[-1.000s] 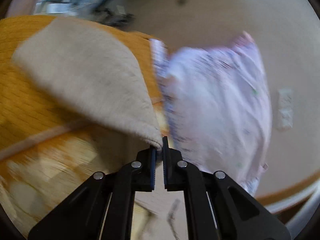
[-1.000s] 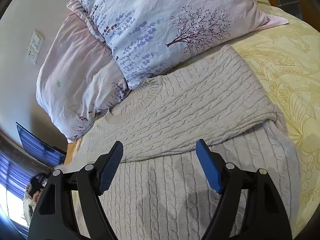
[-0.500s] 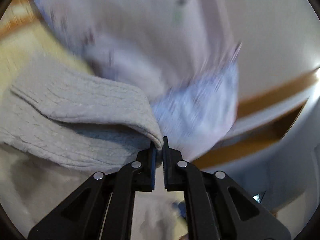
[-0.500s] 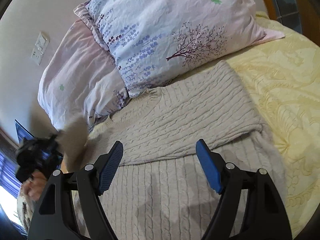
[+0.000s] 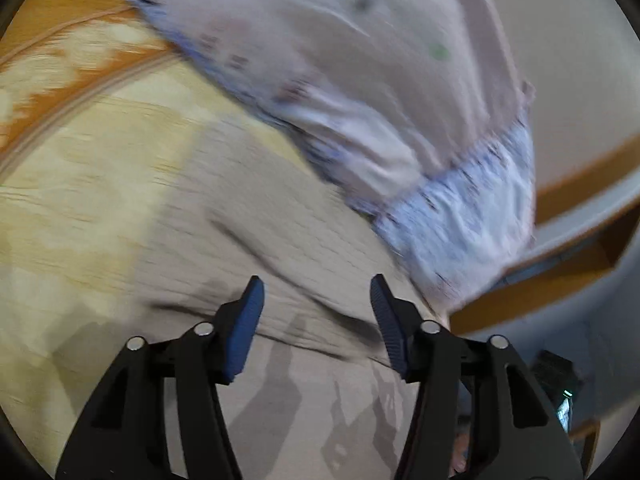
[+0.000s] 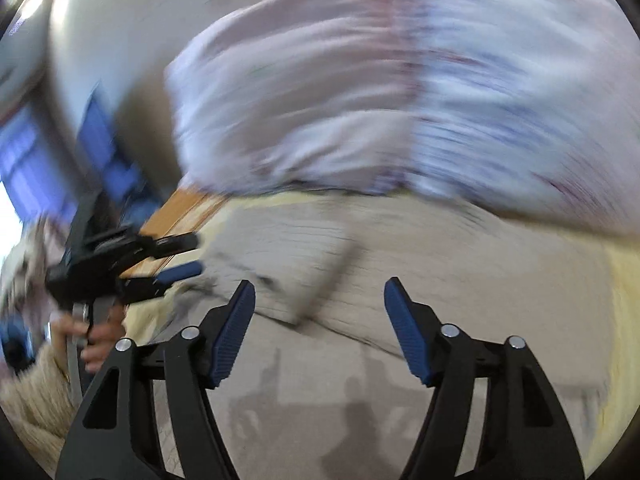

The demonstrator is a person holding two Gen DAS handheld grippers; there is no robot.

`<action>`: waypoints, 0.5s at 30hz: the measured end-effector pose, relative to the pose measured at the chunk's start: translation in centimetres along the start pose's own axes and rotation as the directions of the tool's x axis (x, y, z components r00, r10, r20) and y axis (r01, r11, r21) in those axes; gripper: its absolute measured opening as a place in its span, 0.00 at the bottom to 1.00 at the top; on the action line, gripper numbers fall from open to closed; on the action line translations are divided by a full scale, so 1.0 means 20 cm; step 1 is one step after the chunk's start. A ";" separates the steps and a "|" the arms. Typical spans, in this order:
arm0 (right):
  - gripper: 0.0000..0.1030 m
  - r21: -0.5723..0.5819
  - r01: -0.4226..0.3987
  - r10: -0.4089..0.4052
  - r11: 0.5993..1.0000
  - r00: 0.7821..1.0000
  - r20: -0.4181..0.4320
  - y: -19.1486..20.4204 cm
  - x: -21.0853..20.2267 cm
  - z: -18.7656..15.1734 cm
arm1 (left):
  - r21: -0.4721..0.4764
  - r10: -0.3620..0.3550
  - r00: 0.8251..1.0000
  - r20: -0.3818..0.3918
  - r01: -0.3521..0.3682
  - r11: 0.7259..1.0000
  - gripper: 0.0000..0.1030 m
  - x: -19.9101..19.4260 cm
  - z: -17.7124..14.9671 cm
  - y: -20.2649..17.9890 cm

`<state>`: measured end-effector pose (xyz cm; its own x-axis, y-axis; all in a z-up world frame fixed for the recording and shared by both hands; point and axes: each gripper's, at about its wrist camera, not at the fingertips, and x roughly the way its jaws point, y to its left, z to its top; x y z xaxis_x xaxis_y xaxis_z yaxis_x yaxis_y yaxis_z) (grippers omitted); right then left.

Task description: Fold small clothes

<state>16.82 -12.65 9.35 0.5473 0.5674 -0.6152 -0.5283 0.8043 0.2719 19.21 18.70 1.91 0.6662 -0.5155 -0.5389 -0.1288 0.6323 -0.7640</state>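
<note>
The left gripper (image 5: pixel 316 300) hangs wide apart above the beige sweater (image 5: pixel 280 240); blurred pillows (image 5: pixel 380 92) lie beyond on the yellow bedspread (image 5: pixel 80 184).

Bed (image 5: pixel 80 208), yellow patterned cover; grey knit sweater (image 5: pixel 248 232) spread flat, pillows (image 5: pixel 360 92) at head

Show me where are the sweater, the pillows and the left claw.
sweater (image 5: pixel 280 232): left wrist view, on the knit body.
pillows (image 5: pixel 360 80): left wrist view, on the pink pillowcase.
left claw (image 5: pixel 316 320): left wrist view, midway between the open blue pads.
</note>
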 end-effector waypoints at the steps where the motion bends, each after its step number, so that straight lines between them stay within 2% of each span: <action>1: 0.62 -0.053 -0.021 0.020 0.998 1.000 -0.010 0.07 0.06 0.02 | -0.014 0.018 1.000 0.006 -0.018 1.000 0.48 0.00 0.02 0.04; 4: 0.58 -0.168 -0.054 0.046 0.984 0.998 -0.051 0.25 0.25 0.06 | -0.033 0.061 0.998 -0.010 -0.062 0.998 0.44 0.01 0.02 0.12; 6: 0.52 -0.218 -0.058 0.040 0.974 0.995 -0.088 0.33 0.37 0.07 | -0.061 0.071 0.997 -0.014 -0.072 0.996 0.36 0.02 0.02 0.18; 9: 0.50 -0.307 -0.031 -0.011 0.951 0.991 -0.132 0.45 0.57 0.07 | -0.120 0.031 0.999 -0.004 -0.032 0.992 0.35 0.01 0.03 0.24; 13: 0.50 -0.343 -0.005 -0.059 0.939 0.982 -0.177 0.51 0.76 0.05 | -0.143 0.016 1.000 0.009 -0.014 0.990 0.32 0.00 0.02 0.27; 15: 0.34 -0.360 0.037 -0.108 0.932 0.978 -0.180 0.50 0.82 0.03 | -0.140 0.015 1.000 0.014 -0.012 0.990 0.32 0.00 0.01 0.27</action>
<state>20.95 4.81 2.39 0.4752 0.4363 -0.7641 -0.7061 0.7072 -0.0354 18.71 22.19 -2.09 0.6746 -0.4980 -0.5450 -0.2390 0.5512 -0.7994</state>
